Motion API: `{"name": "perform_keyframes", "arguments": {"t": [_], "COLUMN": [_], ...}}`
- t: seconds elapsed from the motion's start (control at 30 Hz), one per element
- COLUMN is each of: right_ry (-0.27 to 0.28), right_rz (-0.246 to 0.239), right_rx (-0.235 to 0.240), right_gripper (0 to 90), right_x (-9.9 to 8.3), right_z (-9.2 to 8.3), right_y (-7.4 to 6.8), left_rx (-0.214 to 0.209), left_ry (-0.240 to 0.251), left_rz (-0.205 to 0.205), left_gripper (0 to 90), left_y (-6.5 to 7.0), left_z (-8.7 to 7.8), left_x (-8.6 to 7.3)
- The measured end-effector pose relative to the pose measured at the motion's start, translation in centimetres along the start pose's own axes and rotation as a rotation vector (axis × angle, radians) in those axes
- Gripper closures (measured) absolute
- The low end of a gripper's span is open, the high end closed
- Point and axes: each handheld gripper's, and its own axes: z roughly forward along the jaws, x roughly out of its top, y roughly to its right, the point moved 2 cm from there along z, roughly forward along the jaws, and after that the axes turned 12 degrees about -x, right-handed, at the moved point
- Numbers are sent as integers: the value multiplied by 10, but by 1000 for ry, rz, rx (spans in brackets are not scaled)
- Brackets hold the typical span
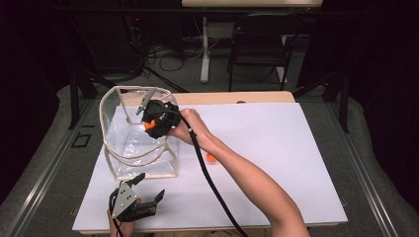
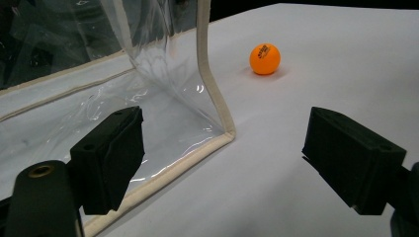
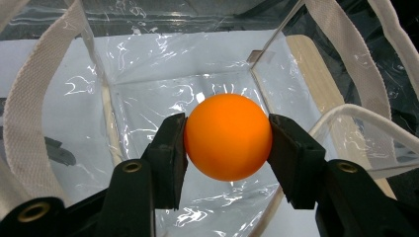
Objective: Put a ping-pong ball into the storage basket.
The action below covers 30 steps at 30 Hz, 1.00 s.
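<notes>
Right gripper (image 3: 227, 143) clamps orange ping-pong ball (image 3: 228, 137), poised above clear bag's (image 1: 111, 143) open mouth near table's (image 1: 276, 143) far-left corner; bag floor directly below. Left gripper (image 2: 222, 158) agape, empty, near front-left edge.

Right gripper (image 1: 148, 114) over clear bag (image 1: 123, 148) — ball (image 1: 211, 158) beside.

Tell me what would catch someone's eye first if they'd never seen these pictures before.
Probably the orange ball, clamped between the right gripper's jaws and held over the open top of the clear plastic bag at the table's left. Next, a second orange ball lying loose on the white table just right of the bag, beside the person's forearm. The left gripper sits at the near edge with its jaws wide apart, gripping nothing.
</notes>
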Motion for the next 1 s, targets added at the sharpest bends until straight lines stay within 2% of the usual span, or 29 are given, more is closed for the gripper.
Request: {"name": "perform_keyframes", "arguments": {"t": [0.87,1.0], "right_ry": [-10,-5], "right_rz": [11,26], "right_rx": [12,17], "right_gripper": [501,393], "right_x": [-5,-7], "right_z": [-7,-7], "right_y": [2,3], "left_rx": [0,2], "left_ry": [2,2], "left_rz": [1,-1], "left_gripper": [157,157], "left_y": [0,0], "left_z": [0,0], "left_x": [0,0]}}
